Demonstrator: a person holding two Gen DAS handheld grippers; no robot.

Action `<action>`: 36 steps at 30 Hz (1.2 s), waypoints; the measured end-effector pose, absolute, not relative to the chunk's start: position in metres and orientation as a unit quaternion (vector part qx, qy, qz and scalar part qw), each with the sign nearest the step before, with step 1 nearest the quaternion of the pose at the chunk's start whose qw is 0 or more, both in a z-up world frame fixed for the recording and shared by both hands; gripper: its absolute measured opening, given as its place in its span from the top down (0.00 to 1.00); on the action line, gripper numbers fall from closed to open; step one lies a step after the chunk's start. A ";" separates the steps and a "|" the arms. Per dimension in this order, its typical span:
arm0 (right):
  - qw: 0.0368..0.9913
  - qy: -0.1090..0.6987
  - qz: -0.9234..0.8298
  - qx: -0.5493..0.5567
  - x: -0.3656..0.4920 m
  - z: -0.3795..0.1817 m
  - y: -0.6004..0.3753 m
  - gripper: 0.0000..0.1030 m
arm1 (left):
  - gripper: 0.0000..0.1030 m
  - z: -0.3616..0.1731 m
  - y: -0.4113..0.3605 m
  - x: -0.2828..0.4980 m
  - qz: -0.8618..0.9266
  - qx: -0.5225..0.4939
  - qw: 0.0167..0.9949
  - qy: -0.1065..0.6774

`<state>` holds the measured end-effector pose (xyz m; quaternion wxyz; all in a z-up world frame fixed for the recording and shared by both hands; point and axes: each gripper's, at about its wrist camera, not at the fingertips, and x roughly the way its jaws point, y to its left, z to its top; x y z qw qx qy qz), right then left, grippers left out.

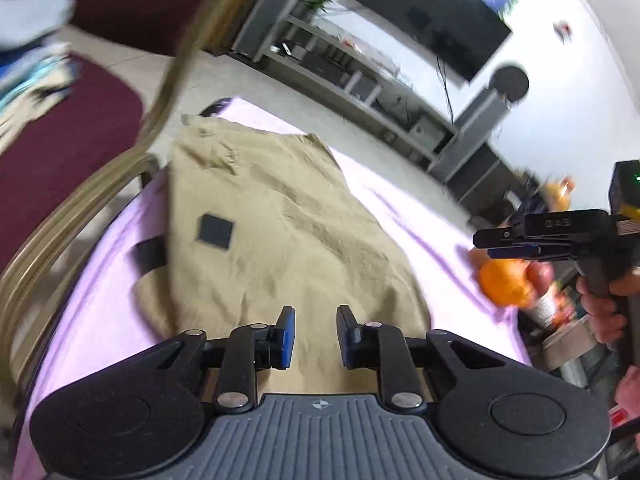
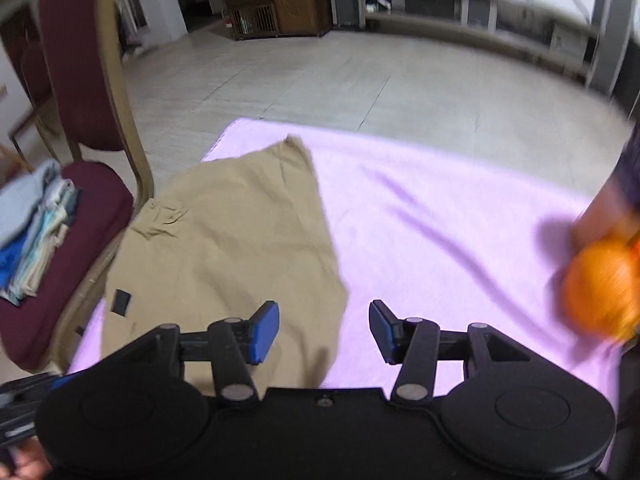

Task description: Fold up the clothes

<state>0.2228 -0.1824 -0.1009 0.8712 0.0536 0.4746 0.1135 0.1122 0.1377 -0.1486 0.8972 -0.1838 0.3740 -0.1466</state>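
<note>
A tan garment (image 1: 280,232) lies folded on the pink-covered table (image 1: 420,216), with a black patch (image 1: 215,231) on it; it also shows in the right wrist view (image 2: 232,248), on the table's left side (image 2: 440,220). My left gripper (image 1: 316,336) is open and empty, just above the garment's near edge. My right gripper (image 2: 324,330) is open and empty, over the garment's right edge. It appears in the left wrist view (image 1: 512,242), off to the right above the table.
A maroon chair (image 2: 72,216) stands left of the table with a stack of folded clothes (image 2: 32,232) on its seat. Orange fruit (image 2: 600,284) sits at the table's right edge. A TV (image 1: 440,12) and shelving stand across the floor.
</note>
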 end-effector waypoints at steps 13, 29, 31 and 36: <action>0.849 0.452 0.152 0.226 0.250 -0.182 -0.222 0.56 | 0.48 -0.146 0.176 0.130 -0.022 -0.190 0.900 0.393; 0.739 0.455 0.252 0.429 0.341 -0.270 -0.232 0.63 | 0.61 -0.179 0.180 0.237 -0.047 -0.204 0.888 0.408; 0.747 0.442 0.255 0.426 0.352 -0.270 -0.219 0.63 | 0.68 -0.178 0.173 0.236 -0.043 -0.185 0.894 0.406; 0.794 0.439 0.222 0.358 0.367 -0.262 -0.184 0.95 | 0.84 -0.174 0.160 0.237 -0.042 -0.143 0.906 0.396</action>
